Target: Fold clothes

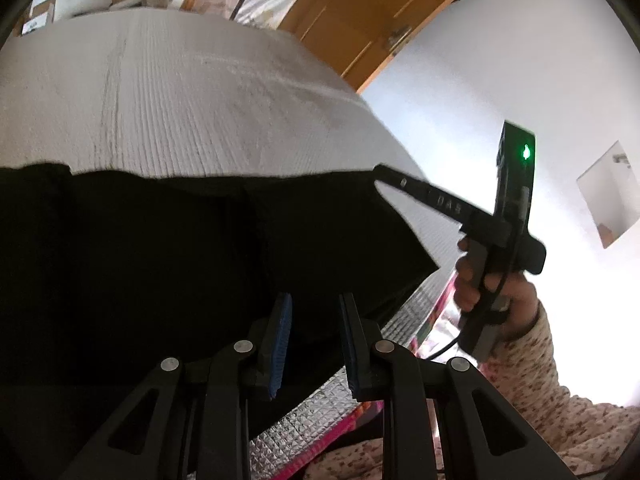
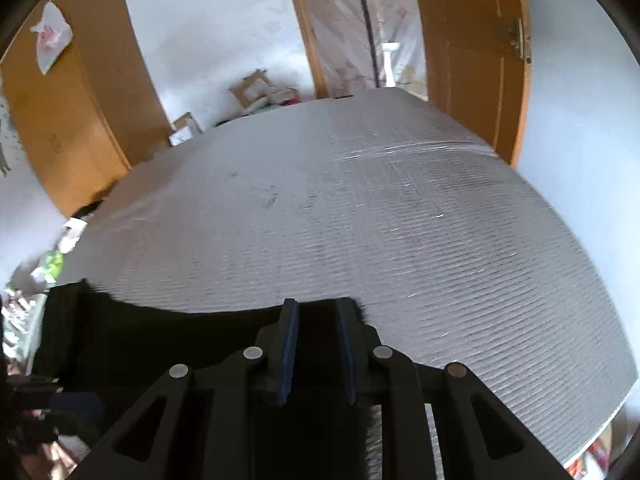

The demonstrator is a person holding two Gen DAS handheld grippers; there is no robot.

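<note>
A black garment (image 1: 180, 260) lies spread on the grey ribbed table (image 1: 200, 100), covering its near part. My left gripper (image 1: 316, 298) hovers open over the garment's right side, blue pads (image 1: 282, 336) apart with only cloth behind them. A hand (image 1: 468, 280) in a floral sleeve holds my right gripper (image 1: 382, 170), whose tip reaches the garment's far right corner. In the right wrist view that gripper (image 2: 317, 305) stands open over the garment's far edge (image 2: 160, 328), dark cloth showing in the gap.
The table (image 2: 400, 220) stretches far ahead, with edges to the right and back. A silver quilted cover with pink trim (image 1: 416, 304) hangs off the near right side. A wooden door (image 2: 472, 52), a wardrobe (image 2: 72, 120) and cardboard boxes (image 2: 248, 88) stand beyond.
</note>
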